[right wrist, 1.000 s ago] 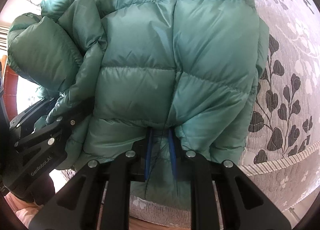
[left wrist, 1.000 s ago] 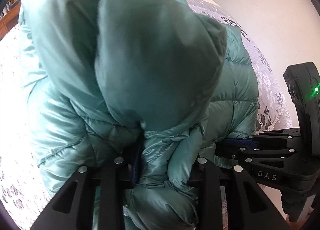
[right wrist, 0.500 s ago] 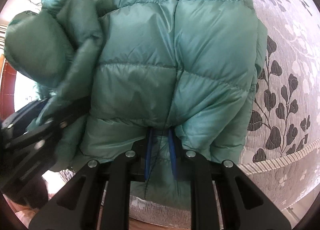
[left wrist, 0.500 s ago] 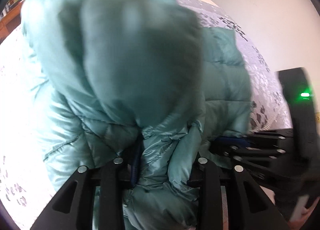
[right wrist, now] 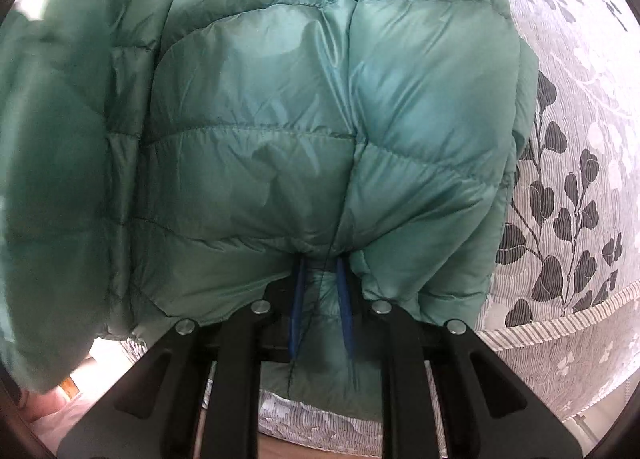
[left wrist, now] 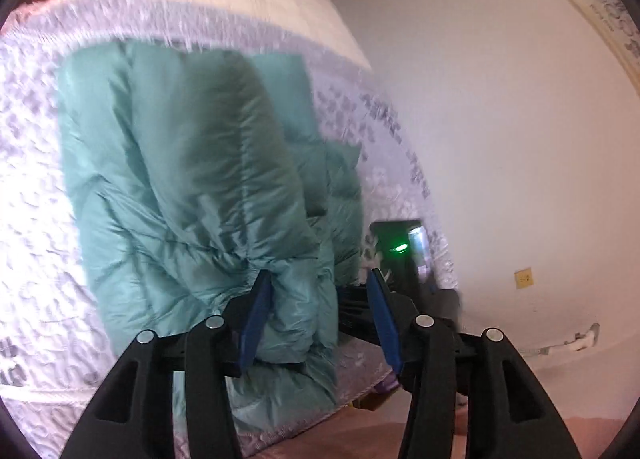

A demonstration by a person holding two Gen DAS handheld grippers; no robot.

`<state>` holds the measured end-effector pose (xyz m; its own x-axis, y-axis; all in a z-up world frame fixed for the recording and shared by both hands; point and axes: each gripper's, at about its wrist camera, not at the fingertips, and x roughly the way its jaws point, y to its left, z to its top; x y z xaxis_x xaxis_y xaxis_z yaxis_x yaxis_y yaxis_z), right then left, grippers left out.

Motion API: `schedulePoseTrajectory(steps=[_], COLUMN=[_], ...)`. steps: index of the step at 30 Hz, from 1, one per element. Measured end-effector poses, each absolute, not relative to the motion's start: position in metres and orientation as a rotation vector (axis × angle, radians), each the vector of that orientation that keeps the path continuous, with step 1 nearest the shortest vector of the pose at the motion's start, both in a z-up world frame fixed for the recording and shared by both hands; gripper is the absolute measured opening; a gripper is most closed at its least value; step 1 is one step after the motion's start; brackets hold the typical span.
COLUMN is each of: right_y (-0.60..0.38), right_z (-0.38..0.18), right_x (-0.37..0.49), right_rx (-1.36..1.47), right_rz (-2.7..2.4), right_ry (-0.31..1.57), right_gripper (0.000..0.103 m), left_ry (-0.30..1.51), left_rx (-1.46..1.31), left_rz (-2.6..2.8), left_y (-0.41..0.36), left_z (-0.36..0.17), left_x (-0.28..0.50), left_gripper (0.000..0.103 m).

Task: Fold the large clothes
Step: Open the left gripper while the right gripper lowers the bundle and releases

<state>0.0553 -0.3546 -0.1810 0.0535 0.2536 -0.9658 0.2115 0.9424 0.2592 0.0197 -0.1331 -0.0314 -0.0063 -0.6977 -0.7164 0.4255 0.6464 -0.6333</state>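
The teal jacket [left wrist: 192, 195] lies on a bed [left wrist: 36, 187] under a grey floral cover; the left gripper [left wrist: 320, 311] has just been opening, jaws apart around a loose fold; beyond, a white wall [left wrist: 500, 119]; the right gripper [right wrist: 322, 311] pinches the jacket's hem.

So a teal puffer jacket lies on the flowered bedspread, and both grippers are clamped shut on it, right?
Not both. The right gripper is shut on the teal puffer jacket, but the left wrist view shows the left gripper, whose jaws have just been opening, standing open around it.
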Motion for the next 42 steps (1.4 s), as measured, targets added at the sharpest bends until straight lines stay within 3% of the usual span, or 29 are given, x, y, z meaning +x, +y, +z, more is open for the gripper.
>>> schedulePoseTrajectory(steps=[4,7,10,13,15,20,22,26,31,42], right_y=[-0.356,-0.357,-0.360,-0.362,-0.363,-0.371,-0.376,-0.377,-0.366,-0.336], right_z=[-0.181,-0.181,-0.180,-0.182,-0.183,-0.178,-0.166,-0.127,-0.082,-0.098], right_x=[0.059,0.058,0.056,0.051,0.050,0.050,0.048,0.046,0.050,0.080], right_rx=[0.369,0.381,0.384,0.382,0.386,0.429,0.435,0.420,0.417,0.374], right_rz=[0.027,0.022,0.019,0.013,0.009,-0.004,-0.016,-0.022,0.041,0.087], right_ry=[1.532,1.527,1.524,1.523,1.525,1.521,1.490,1.399,1.307,1.390], right_gripper=[0.016,0.016,0.016,0.016,0.016,0.018,0.027,0.056,0.072,0.076], left_ry=[1.438,1.419,1.423,1.304,1.222,1.124,1.140,1.194,1.234,1.220], left_rx=[-0.198,-0.172,-0.197,-0.119,-0.094,0.014,0.037,0.060,0.046,0.065], left_rz=[-0.865,-0.891,-0.882,-0.840,-0.844,-0.682,-0.587,-0.437,-0.404,-0.415], left_y=[-0.164,-0.170,-0.164,-0.150,-0.142,-0.112,-0.096,-0.076,-0.064,-0.064], left_z=[-0.097,-0.102,-0.077,-0.028,0.002,0.023,0.009,-0.024,-0.052,-0.063], left_x=[0.025,0.023,0.021,0.002,-0.009,-0.012,0.000,0.021,0.028,0.029], left_gripper=[0.041,0.041,0.043,0.048,0.058,0.058,0.058,0.058,0.057,0.057])
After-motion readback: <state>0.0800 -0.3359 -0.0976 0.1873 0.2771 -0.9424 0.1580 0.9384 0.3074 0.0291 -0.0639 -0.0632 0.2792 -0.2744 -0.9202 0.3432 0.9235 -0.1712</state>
